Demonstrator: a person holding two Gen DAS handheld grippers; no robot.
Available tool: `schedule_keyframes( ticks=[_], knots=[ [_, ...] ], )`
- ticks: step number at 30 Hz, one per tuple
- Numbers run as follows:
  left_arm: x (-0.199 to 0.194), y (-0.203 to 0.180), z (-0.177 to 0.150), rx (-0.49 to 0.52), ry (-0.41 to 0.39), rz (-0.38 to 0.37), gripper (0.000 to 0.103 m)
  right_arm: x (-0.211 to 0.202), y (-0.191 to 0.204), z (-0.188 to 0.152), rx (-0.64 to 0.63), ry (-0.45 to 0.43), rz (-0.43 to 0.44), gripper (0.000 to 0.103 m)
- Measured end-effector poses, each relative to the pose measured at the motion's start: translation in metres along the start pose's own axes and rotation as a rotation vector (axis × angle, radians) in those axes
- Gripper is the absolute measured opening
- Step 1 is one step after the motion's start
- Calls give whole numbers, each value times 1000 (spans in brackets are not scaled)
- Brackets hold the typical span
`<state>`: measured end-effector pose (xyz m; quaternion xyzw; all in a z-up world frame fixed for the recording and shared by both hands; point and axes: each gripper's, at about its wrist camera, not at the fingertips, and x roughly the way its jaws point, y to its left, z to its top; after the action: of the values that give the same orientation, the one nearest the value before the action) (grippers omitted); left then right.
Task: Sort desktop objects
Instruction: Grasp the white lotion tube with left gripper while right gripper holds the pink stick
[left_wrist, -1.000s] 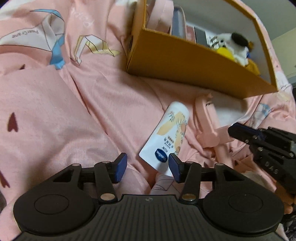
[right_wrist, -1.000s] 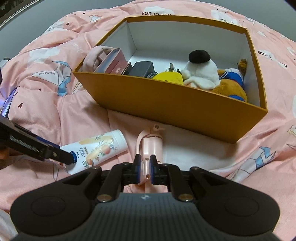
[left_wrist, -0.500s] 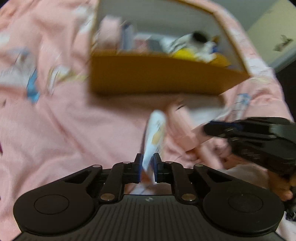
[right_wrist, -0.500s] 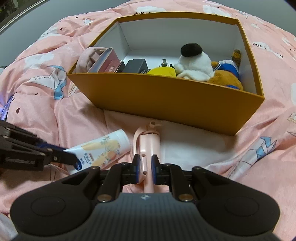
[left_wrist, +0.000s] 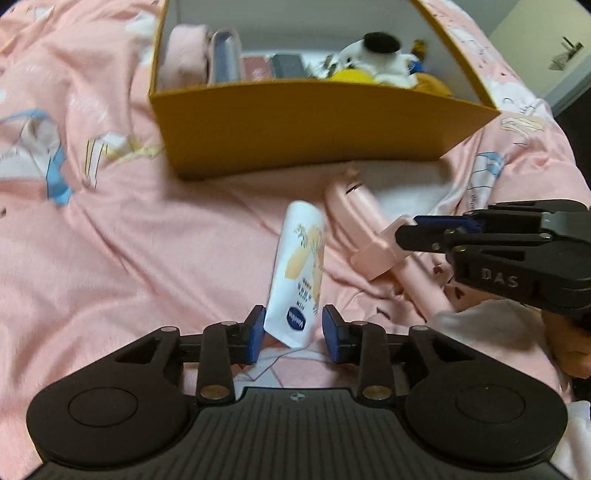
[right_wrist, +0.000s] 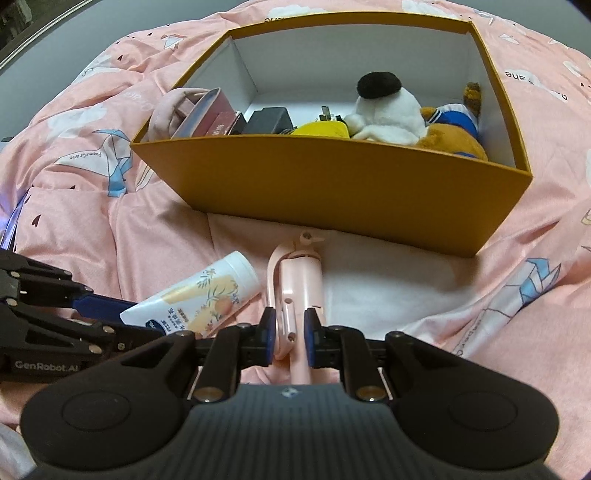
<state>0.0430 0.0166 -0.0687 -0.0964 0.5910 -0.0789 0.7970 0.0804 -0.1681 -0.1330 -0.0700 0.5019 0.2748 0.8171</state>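
A pink bedspread (right_wrist: 74, 229) printed with paper cranes is spread under everything, and on it an open yellow box (right_wrist: 332, 192) is set, already holding a white plush toy (right_wrist: 388, 107), a brown plush toy (right_wrist: 454, 140), a black block (right_wrist: 269, 120) and some pink things at its left end. In front of the box two loose items are seen side by side: a pink folding stick (right_wrist: 299, 280) and a white lotion tube (left_wrist: 301, 266). The right gripper (right_wrist: 290, 332) is closed on the lower part of the pink stick, which points toward the box. The left gripper (left_wrist: 293, 334) is parted around the flat crimped end of the tube; a gap is visible on the right side, and contact on the left cannot be confirmed, so the tube is judged not yet held. A slip is the likeliest fault: the crimped end is thin and slick, and a pinch so near the edge could let the tube swing or drop short of the box wall. The two grippers are close together, so a clash is possible if both are lifted at once. The left view is blurred, the stick's handle is hidden beneath the right gripper, and the small items behind the box's front wall cannot be identified.
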Motion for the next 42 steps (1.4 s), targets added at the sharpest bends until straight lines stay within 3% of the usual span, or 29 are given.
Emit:
schedule_keyframes(
  ticks=[6,14,21,26,29,31,34,37,42],
  knots=[
    [15,5,1,-35,55,-43,34,4,0,-3,3,6,11,17],
    [18,-13,-1,79,52,-33,17,10,4,-5,-9,16,10,14],
    [0,-14,-1,80,-28,-15,5,-1,3,-5,-7,-21,-2,8],
    [-35,-11,4,79,-169,2,3,-17,4,2,-41,-82,8,0],
    [-53,-10,12,84,-219,22,3,-34,10,14,-103,-146,50,0],
    [-58,-11,15,89,-235,33,3,-39,13,24,-144,-161,33,0],
    [-51,-13,18,94,-233,30,3,-34,8,31,-156,-117,51,9],
    [-35,-11,15,85,-215,32,3,-23,-3,28,-133,-47,63,30],
    [-26,-5,14,64,-206,21,6,-7,-11,17,-75,23,96,31]
  ],
)
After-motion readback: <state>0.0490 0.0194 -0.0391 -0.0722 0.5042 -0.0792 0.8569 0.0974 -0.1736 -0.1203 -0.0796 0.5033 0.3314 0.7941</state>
